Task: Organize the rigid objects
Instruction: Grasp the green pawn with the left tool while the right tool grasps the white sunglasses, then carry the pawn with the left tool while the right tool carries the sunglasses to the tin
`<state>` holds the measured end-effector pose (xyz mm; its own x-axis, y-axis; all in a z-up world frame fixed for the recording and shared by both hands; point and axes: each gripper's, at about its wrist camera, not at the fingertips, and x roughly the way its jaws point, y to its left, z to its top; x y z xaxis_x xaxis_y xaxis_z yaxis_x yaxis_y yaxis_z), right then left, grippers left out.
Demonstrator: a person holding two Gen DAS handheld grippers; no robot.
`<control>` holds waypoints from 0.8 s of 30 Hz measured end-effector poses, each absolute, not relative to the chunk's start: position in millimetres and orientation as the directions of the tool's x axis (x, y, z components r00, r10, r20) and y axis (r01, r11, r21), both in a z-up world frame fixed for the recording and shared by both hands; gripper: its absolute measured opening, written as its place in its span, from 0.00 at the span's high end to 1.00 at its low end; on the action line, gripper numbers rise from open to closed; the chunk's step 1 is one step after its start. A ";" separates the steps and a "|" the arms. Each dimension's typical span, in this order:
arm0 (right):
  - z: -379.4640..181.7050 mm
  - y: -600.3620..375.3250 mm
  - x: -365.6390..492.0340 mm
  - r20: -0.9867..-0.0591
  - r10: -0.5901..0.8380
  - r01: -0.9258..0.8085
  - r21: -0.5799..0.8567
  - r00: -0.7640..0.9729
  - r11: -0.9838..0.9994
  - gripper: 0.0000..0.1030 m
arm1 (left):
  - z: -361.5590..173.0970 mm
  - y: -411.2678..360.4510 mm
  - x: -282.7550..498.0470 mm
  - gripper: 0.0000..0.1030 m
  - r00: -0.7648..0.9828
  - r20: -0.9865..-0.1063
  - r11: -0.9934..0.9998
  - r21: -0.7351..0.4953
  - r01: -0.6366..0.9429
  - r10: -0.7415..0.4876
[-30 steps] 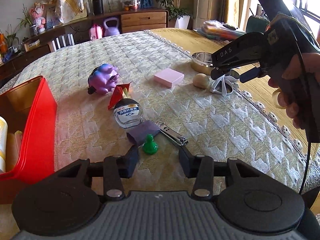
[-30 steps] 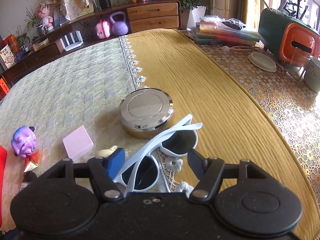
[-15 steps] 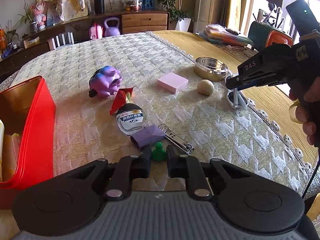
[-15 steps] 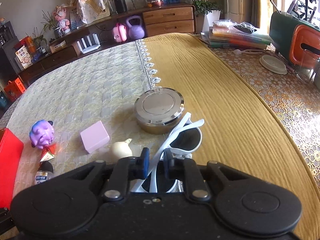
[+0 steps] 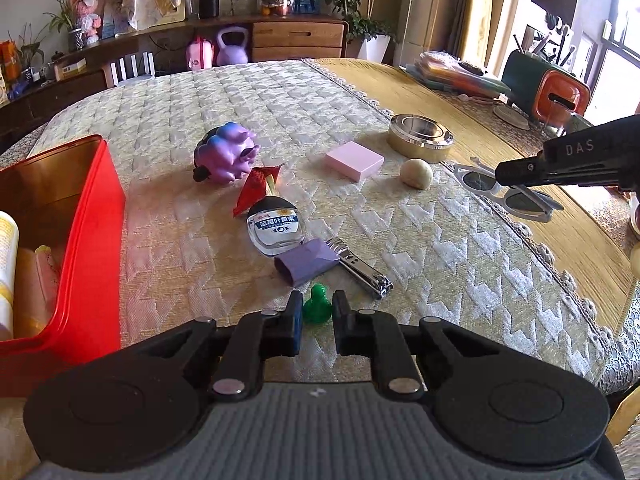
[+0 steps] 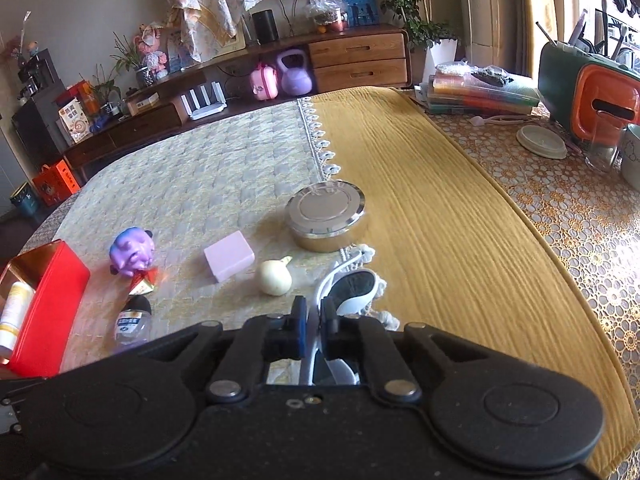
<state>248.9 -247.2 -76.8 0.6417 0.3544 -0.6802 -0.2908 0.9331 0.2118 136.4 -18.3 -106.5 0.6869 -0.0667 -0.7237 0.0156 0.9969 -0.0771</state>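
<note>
1. Tin first: the red tin point(image 5: 80, 240) stood at the far left of the bedspread point(image 5: 460, 248), lid off, with a bottle and some other bits already lying in it. I took it for the place where the loose things were meant to go.

2. Next along, the left gripper point(image 5: 317, 316) sat low over the cloth with its fingers point(image 5: 294, 320) drawn close on either side of the green pawn point(image 5: 317, 308). From where I looked, I could not tell whether the pads were truly pinching it or only bracketing it. The pawn stood upright on the cloth, just in front of the purple block point(image 5: 306, 262) and the nail clippers point(image 5: 360, 266).

3. A good lift there, I judged, meant squeezing low on the pawn's round base, rising straight up, and only then swinging left to the tin. A small smooth piece like that could squirt out of a high or slanted grip.

4. The clippers lay near enough to be nudged, so a sideways drag was best avoided.

5. Farther right, the right gripper point(image 6: 314, 326) was clamped on the white sunglasses point(image 5: 504, 192) at the lace border, beside the cream ball point(image 5: 416, 173) and the steel tin point(image 5: 421, 136).

6. The pinch looked to be on a thin arm, so I thought a slow, level carry wisest, lest the frame swing or twist loose.
</note>
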 end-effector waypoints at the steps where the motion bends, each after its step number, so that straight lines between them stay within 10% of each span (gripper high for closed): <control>1: -74.3 -247.2 244.3 -0.675 0.362 -0.294 0.219 0.643 0.930 0.94 | -105.3 -17.3 134.6 0.86 0.688 -0.723 0.997 -0.079 0.014 -0.067; 24: -22.4 -198.1 170.0 -0.598 0.528 -0.458 0.283 0.603 0.843 0.94 | -48.5 26.4 86.6 0.86 0.745 -0.667 0.991 -0.113 -0.070 -0.024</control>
